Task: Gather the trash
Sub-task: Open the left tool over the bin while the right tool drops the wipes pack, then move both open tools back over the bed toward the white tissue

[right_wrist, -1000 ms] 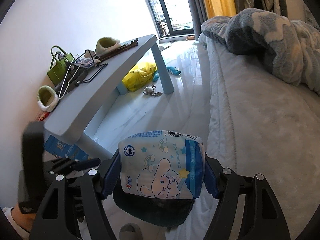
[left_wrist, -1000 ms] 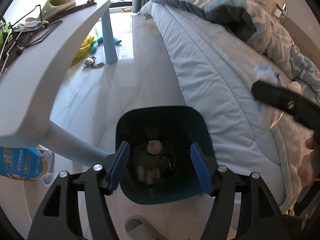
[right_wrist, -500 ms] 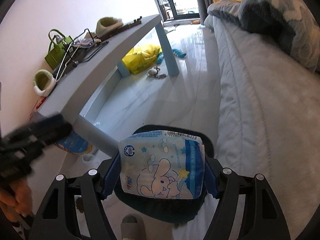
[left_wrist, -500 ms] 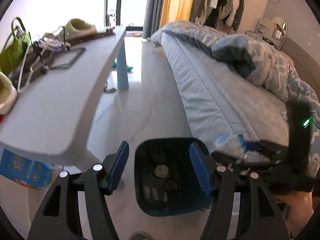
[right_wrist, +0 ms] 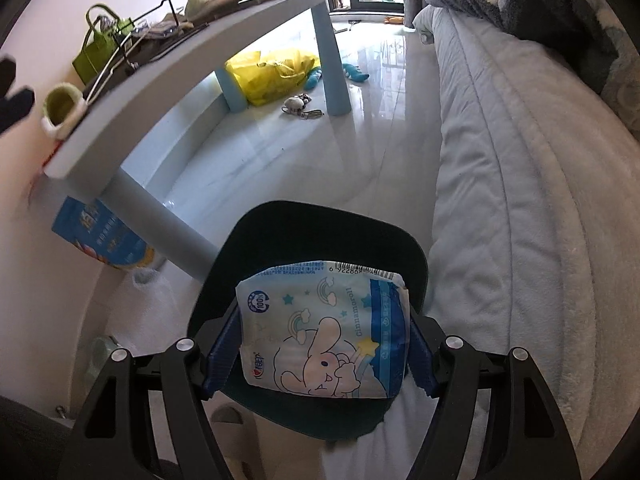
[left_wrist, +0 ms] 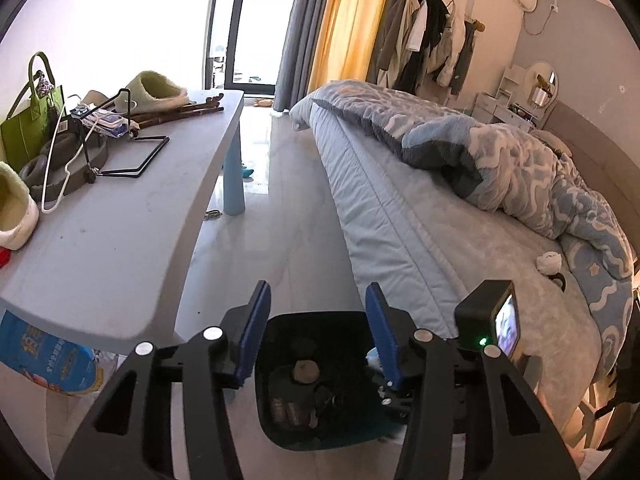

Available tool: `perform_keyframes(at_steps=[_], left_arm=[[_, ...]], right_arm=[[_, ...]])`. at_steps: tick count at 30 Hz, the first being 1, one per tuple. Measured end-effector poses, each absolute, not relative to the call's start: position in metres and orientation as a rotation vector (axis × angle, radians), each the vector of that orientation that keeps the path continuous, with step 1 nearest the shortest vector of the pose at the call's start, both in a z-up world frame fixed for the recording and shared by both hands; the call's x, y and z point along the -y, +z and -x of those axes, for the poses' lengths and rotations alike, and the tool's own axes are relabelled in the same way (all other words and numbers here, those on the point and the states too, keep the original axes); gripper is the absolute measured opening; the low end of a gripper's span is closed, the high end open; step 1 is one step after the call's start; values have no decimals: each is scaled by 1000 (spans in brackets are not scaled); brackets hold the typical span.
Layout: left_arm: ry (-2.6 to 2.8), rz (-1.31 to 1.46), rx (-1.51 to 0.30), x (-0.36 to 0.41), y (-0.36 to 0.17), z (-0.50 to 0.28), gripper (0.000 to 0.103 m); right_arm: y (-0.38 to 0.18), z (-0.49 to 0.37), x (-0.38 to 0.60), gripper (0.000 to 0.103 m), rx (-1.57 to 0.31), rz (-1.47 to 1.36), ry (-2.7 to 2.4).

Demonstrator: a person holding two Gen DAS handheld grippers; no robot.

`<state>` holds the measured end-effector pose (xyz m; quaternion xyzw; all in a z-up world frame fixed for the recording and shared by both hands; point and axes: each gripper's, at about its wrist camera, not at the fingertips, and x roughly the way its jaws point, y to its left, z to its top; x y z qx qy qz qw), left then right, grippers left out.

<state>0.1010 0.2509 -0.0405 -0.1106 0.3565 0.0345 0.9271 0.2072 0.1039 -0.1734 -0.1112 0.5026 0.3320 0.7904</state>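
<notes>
Right claw (right_wrist: 320,344) clamped on the cartoon tissue pack (right_wrist: 324,336), hanging directly over the dark bin (right_wrist: 320,236) on the floor beside the bed (right_wrist: 520,200). Best lowered further inside the rim before letting go. Left claw (left_wrist: 316,336) empty, jaws just narrowed, parted above the bin.

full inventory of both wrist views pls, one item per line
tissue pack: 1, blue-white, clamped in right gripper above bin
bin: 1, dark teal, floor beside bed, trash inside
table: 1, pale blue, left of bin
slippers: 2, green, on table
tote bag: 1, green, on table
yellow bag: 1, under table
bed: 1, blue quilt
left gripper: empty, jaws just been closing
right gripper: holds pack
</notes>
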Motion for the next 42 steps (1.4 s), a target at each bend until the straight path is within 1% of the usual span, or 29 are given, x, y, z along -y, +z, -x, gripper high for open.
perform_keyframes(at_steps=[1, 3, 5, 12, 23, 28, 32, 37, 42], left_arm=[[69, 229, -728, -251, -39, -101, 50], [69, 230, -723, -250, -37, -101, 50], [68, 228, -716, -249, -35, -101, 50], [41, 211, -683, -237, -19, -101, 50], [-10, 263, -603, -219, 2, -104, 50], [-34, 246, -606, -200, 3, -113, 51], [-46, 240, -609, -186, 2, -121, 52], [-60, 219, -622, -167, 0, -133, 57], [-69, 219, -633, -153, -3, -143, 60]], right_arm=[[-174, -206, -104, 76, -1077, 246, 716], [-174, -204, -107, 85, -1065, 263, 715], [-173, -201, -109, 87, -1057, 273, 722], [-159, -193, -107, 88, -1032, 271, 752], [-98, -184, -75, 88, -879, 200, 790], [-81, -188, -50, 88, -824, 189, 755], [-74, -194, -32, 88, -812, 171, 726], [-68, -206, -7, 87, -790, 167, 676], [-63, -217, 18, 85, -777, 158, 633]])
